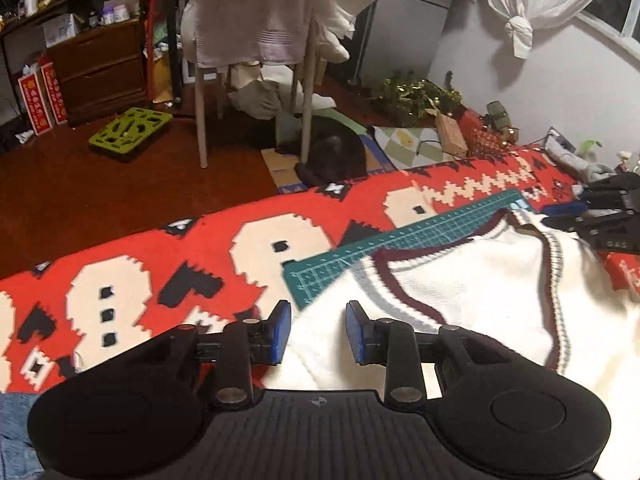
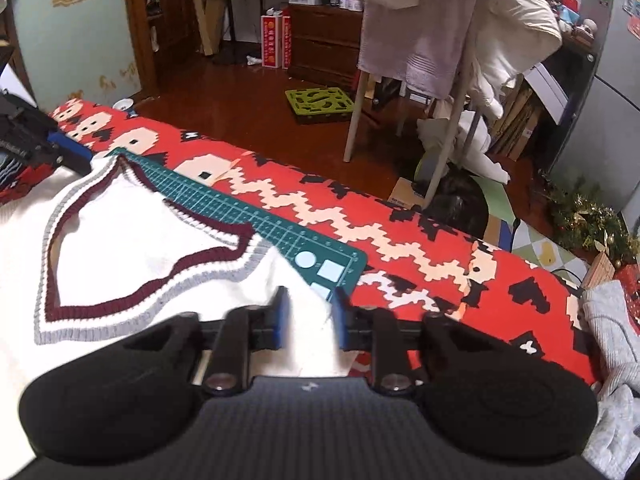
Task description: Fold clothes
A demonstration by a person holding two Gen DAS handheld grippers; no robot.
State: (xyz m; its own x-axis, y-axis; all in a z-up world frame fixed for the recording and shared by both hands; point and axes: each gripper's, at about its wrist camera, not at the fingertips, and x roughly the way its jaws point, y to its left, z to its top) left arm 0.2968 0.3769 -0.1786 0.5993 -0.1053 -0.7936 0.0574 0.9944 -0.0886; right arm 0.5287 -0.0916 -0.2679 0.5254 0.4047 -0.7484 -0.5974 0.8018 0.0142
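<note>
The left gripper (image 1: 318,330) holds its blue-padded jaws apart with a clear gap, nothing between them; white knit shows through the gap, though whether the pads touch it cannot be told. The right gripper (image 2: 307,316) is likewise parted and grips nothing, poised over the garment's right-hand edge.

The white sweater vest (image 1: 472,292) lies spread flat, its maroon-and-grey V-neck trim facing away from the person. It covers most of a green cutting mat (image 1: 400,236), whose far strip and one near corner stick out past the knit. The mat rests on a red patterned blanket (image 1: 160,264), which runs wide on both sides of the vest, leaving bare cloth to the left and right.

A grey garment (image 2: 612,320) sits heaped at the blanket's right end, well apart from the vest. Beyond the blanket's far edge lies dark wooden floor, with a laden drying rack (image 2: 440,40) standing on it.
</note>
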